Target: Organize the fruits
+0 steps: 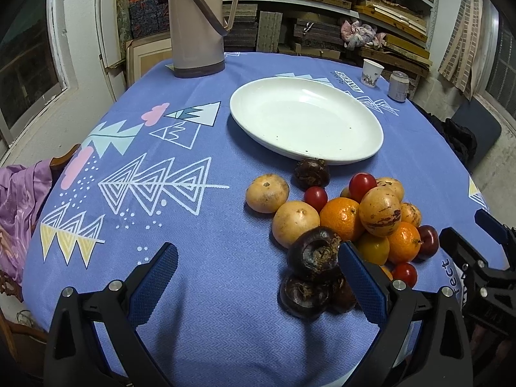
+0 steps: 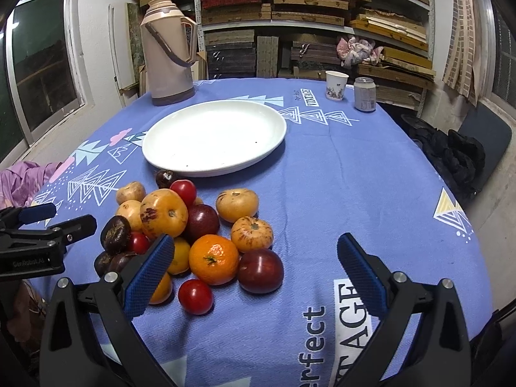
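Both hand-held grippers, left (image 1: 258,274) and right (image 2: 256,266), hover spread and empty at the near fruit pile (image 2: 193,235) on the tabletop (image 2: 354,177); the white plate (image 2: 180,161) beyond awaits; next, likely closing on one fruit.

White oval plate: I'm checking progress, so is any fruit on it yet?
No fruit lies on the white oval plate, only a few dark specks. The mixed fruit pile sits on the blue tablecloth in front. Underneath the plate is hidden.

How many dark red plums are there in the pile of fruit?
2. The near plum lies at the pile's near right edge, beside the orange; the middle plum sits deeper in the pile. Others may be hidden underneath.
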Motion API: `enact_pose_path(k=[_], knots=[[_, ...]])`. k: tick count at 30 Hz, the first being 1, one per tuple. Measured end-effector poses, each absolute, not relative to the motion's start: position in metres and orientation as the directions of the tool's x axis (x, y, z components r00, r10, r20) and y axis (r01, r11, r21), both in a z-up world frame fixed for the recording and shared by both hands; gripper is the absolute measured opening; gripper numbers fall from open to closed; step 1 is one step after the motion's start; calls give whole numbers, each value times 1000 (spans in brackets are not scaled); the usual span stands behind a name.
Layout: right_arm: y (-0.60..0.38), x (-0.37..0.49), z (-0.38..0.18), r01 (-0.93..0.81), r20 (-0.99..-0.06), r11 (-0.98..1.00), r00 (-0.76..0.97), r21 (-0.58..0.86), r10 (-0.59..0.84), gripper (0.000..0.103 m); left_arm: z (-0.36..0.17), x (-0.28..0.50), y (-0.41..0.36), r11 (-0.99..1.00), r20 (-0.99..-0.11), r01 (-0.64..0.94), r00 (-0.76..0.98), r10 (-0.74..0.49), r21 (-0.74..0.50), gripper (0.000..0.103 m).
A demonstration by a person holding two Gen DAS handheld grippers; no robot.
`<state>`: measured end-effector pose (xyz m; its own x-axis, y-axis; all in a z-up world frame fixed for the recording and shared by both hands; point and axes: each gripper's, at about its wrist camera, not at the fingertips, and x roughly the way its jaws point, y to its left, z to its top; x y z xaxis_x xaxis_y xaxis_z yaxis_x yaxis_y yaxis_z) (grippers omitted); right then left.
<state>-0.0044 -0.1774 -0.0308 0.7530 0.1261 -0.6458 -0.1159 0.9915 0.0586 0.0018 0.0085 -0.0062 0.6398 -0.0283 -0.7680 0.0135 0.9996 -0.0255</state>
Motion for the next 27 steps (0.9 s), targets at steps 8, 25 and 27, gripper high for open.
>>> enact_pose_path(k=[8,25,27], knots=[[-176,-7,-30,-119,-644,991,754,60,130,99,-4,2,8,1000,-768,17,640,-28,-22,100],[-188,-10,-33,-225,-655,974,735,8,175,99,2,5,20,998,-749,56,660,-53,-21,100],[-189,-11,-37,-259,-664,966,724,-8,189,99,4,5,27,997,-739,68,671,-67,-28,100]])
